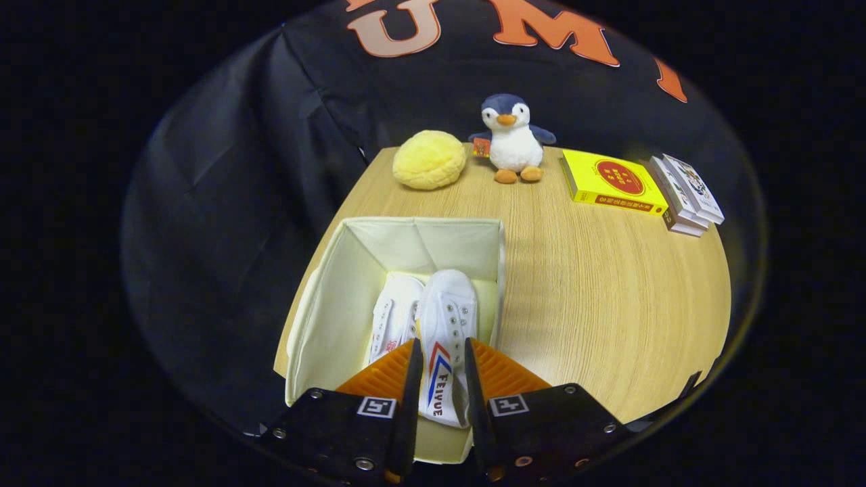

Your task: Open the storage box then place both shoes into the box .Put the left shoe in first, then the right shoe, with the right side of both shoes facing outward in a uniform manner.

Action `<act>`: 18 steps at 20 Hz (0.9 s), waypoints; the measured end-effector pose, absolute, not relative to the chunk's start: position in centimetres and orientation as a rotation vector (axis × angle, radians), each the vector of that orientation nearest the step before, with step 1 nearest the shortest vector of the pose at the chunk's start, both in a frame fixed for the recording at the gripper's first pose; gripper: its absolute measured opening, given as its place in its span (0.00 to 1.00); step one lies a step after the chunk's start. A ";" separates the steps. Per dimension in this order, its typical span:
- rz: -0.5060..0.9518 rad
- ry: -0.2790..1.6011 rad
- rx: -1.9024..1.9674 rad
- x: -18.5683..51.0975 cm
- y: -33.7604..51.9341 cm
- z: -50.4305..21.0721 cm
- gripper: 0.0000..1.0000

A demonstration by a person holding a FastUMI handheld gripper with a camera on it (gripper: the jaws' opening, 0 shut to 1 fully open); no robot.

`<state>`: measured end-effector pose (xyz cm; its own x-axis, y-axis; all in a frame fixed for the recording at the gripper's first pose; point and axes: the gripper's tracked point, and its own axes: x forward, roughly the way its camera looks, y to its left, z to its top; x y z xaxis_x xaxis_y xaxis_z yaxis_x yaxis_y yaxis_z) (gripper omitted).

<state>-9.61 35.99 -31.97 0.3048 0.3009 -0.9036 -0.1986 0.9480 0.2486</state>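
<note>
While the hand-held gripper (440, 379) pinches the heel of the right shoe (445, 331) between both fingers, that shoe hangs inside the open storage box (338, 297), touching the left shoe (394, 316) just to its left. Releasing too high could tip it onto its neighbour or against the box wall; whether the sole touches the floor is probably hidden.

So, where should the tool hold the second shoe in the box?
At its heel end, from above: the tool is shut on the second shoe there, and the narrow heel fits between the fingers. The box walls and the first shoe block the sides.
</note>
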 end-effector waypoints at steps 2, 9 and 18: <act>0.369 1.149 0.143 -8.4 35.9 -30.0 0.42; 0.411 0.793 0.201 -2.5 32.3 -21.8 0.71; 0.213 0.379 0.146 3.4 20.8 -12.6 0.90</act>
<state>3.39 20.83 -12.64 0.9072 0.2326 -0.3505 -0.1782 0.9673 0.1807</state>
